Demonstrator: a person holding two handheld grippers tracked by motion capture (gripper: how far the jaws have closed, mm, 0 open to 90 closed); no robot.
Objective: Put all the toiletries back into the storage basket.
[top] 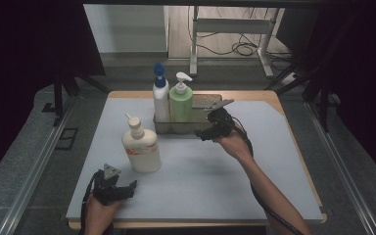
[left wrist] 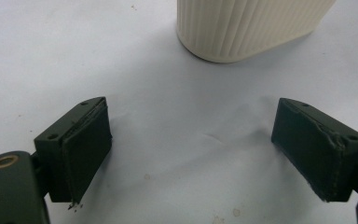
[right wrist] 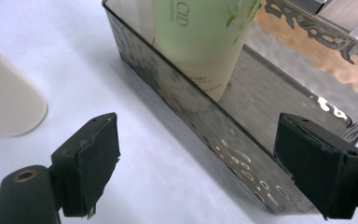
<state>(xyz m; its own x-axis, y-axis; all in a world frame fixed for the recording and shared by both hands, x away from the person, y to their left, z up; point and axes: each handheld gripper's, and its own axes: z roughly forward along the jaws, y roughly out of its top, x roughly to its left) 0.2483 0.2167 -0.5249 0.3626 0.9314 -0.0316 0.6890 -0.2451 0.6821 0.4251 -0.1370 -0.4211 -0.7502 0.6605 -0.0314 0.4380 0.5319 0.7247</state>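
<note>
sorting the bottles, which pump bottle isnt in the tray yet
The cream bottle with the orange label: it stands alone on the mat, while the green bottle and blue-capped bottle stand inside the tray.

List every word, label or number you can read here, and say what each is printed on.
"CID": the end of a cut-off word on the green bottle standing in the clear tray.
Small print lower on the same bottle: too blurred to read.
Orange label on the cream bottle: too small to read.
</note>
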